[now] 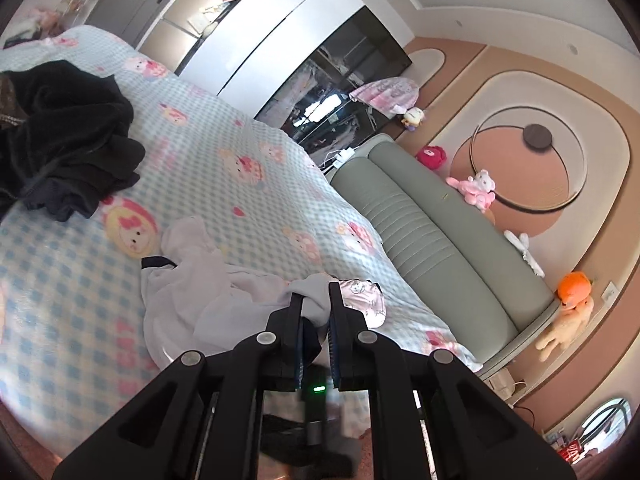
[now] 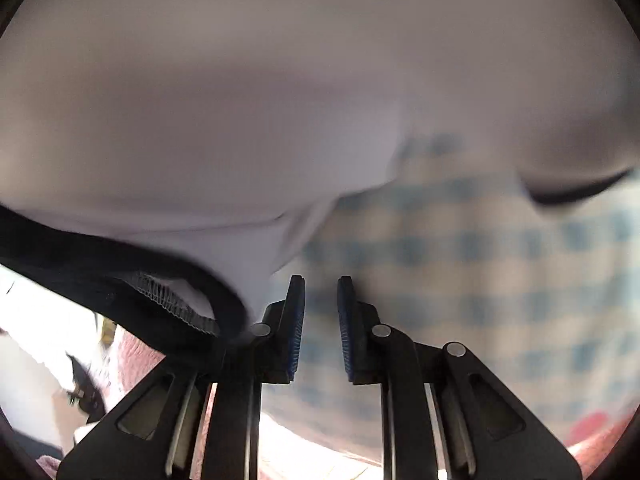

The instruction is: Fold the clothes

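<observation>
The white shirt (image 1: 188, 296) lies crumpled on the bed (image 1: 248, 184), unfolded. The left gripper (image 1: 316, 308) pinches its edge; the right gripper (image 2: 321, 304) is slightly parted, empty. The dark clothes (image 1: 68, 136) beyond the shirt wait unfolded.

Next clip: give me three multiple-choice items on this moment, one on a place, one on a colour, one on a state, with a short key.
1. Where does the dark clothes pile lie?
A. on the bed
B. on the headboard
C. on the floor

2. What colour is the trim of the white shirt?
A. red
B. dark
C. green

3. What is the left claw doing?
A. hanging open
B. pinching cloth
C. holding a toy

Key: 1 A, it rests on the checked blanket. 2 B, a dark band edges it. 3 B, cloth sits between its jaws.
</observation>
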`<state>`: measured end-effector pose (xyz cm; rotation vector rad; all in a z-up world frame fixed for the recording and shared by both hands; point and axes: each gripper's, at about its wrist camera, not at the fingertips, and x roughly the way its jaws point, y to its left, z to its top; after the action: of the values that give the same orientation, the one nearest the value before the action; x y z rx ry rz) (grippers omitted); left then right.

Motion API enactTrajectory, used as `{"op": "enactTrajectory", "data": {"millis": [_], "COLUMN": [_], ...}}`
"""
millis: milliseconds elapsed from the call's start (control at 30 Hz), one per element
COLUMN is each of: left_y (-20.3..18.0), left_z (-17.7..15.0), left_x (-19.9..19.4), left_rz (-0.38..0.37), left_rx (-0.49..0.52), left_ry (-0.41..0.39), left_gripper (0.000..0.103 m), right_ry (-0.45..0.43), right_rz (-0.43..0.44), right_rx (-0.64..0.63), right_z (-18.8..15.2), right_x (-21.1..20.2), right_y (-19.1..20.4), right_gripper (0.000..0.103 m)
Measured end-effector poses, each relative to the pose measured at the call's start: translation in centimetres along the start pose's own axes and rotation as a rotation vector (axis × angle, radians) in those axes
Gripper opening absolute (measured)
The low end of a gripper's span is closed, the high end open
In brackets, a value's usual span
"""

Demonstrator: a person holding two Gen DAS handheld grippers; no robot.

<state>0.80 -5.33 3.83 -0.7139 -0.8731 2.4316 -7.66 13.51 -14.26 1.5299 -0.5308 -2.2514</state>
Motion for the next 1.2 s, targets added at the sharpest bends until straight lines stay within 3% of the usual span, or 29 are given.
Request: {"op": "enactTrajectory", "data": {"millis": [133, 300, 433, 500, 567, 633, 733, 800, 867, 967, 1033, 1100, 1200], "left_y": [1.6, 2.2, 3.1, 3.5, 3.9, 4.5, 5.9, 6.0, 4.2, -2.0, -5.8, -7.1, -7.0], "left_z": [-0.3, -0.6, -0.8, -0.7, -0.7, -0.8, -1.1, 0.0, 2.4, 6.2, 7.6, 7.8, 6.9], "left_x": [0.2, 0.6, 0.3, -0.1, -0.3, -0.5, -0.4, 0.2, 0.6, -1.4, -3.2, -4.0, -3.7], "left_rz": [-0.008, 0.036, 0.03, 0.03, 0.046, 0.078, 0.113, 0.077, 0.025, -0.111, -0.159, -0.187, -0.237], "left_rx": [-0.043, -0.042, -0.062, -0.066, -0.072, -0.081, -0.123, -0.149, -0.104, 0.055, 0.134, 0.126, 0.081], "left_ry": [0.0, 0.021, 0.025, 0.02, 0.02, 0.016, 0.011, 0.031, 0.034, -0.065, -0.128, -0.138, -0.088], "left_gripper": [0.01, 0.01, 0.01, 0.01, 0.01, 0.01, 0.01, 0.01, 0.009, 0.009, 0.01, 0.01, 0.01], "right_ry": [-0.038, 0.006, 0.044, 0.06, 0.07, 0.042, -0.075, -0.169, -0.287, -0.525, -0.685, -0.812, -0.889], "right_rz": [0.173, 0.311, 0.292, 0.149, 0.02, -0.03, -0.193, -0.264, -0.314, -0.332, -0.337, -0.337, -0.305], "right_rx": [0.076, 0.029, 0.002, 0.005, 0.021, 0.006, -0.09, -0.111, -0.114, -0.164, -0.208, -0.258, -0.272], "right_z": [0.6, 0.6, 0.6, 1.0, 1.6, 2.0, 3.4, 5.0, 7.3, 9.1, 9.6, 8.9, 5.9], "right_x": [-2.7, -2.4, -0.4, 1.0, 2.5, 2.6, 0.5, -2.1, -6.9, -17.0, -23.8, -29.4, -34.9], "right_y": [-1.5, -0.4, 0.7, 0.4, -0.6, -0.8, 0.3, 0.5, 1.3, 4.9, 7.4, 9.7, 11.6], "right_gripper": [0.037, 0.056, 0.056, 0.056, 0.043, 0.031, 0.007, 0.006, 0.005, 0.005, 0.005, 0.005, 0.005]}}
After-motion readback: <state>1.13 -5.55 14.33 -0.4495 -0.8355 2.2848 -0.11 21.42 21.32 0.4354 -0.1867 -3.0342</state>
